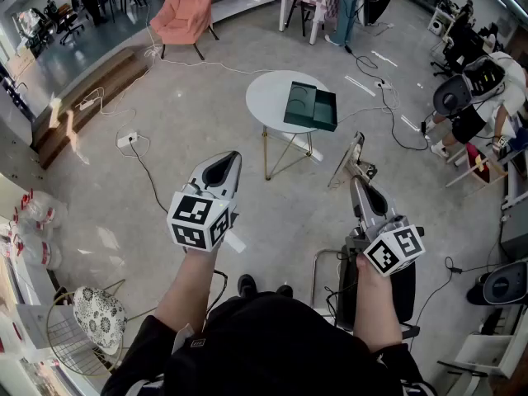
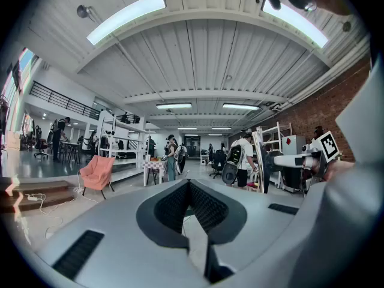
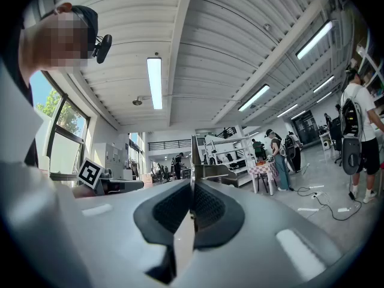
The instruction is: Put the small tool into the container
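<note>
A dark green open container (image 1: 311,106) lies on a round white table (image 1: 271,93) ahead of me. My right gripper (image 1: 355,181) is shut on a small flat metal tool (image 1: 348,162), which sticks up and forward from the jaws, in the air short of the table. In the right gripper view the tool (image 3: 211,173) stands edge-on beyond the right gripper's (image 3: 192,183) closed pads. My left gripper (image 1: 234,157) hangs level with it on the left, shut with nothing in it. The left gripper view shows the left gripper's (image 2: 187,185) pads meeting with nothing between them.
Cables (image 1: 144,167) trail over the grey floor around the table. A pink armchair (image 1: 185,12) stands at the far left. A black seat (image 1: 375,291) is under my right hand and a wire stool (image 1: 87,320) at lower left. A person (image 1: 483,97) bends at the right.
</note>
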A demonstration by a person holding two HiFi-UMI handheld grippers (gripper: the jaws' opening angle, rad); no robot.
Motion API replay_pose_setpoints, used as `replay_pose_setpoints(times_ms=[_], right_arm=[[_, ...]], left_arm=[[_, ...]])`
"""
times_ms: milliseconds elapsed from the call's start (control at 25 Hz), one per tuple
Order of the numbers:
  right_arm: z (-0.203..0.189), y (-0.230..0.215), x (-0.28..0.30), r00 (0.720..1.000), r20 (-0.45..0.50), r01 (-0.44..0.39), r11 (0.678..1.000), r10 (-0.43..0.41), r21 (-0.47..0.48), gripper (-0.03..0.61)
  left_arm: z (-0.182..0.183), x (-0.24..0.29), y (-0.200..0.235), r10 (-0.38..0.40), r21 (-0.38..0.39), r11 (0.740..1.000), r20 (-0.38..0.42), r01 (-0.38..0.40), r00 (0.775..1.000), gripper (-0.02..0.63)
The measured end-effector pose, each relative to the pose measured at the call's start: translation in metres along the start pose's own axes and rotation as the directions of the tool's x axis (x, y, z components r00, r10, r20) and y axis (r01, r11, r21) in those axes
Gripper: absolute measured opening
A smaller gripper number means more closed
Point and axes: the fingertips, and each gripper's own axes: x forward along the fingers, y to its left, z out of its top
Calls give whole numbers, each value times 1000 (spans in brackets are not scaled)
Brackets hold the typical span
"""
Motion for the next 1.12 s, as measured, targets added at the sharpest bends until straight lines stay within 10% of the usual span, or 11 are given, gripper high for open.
replay_pose_setpoints(times_ms=[1120], right_arm=[[-46, 21, 35, 996, -77, 58, 995, -51, 85, 12]], left_arm=[[-34, -5, 50, -98, -31, 995, -47, 96, 994, 6]])
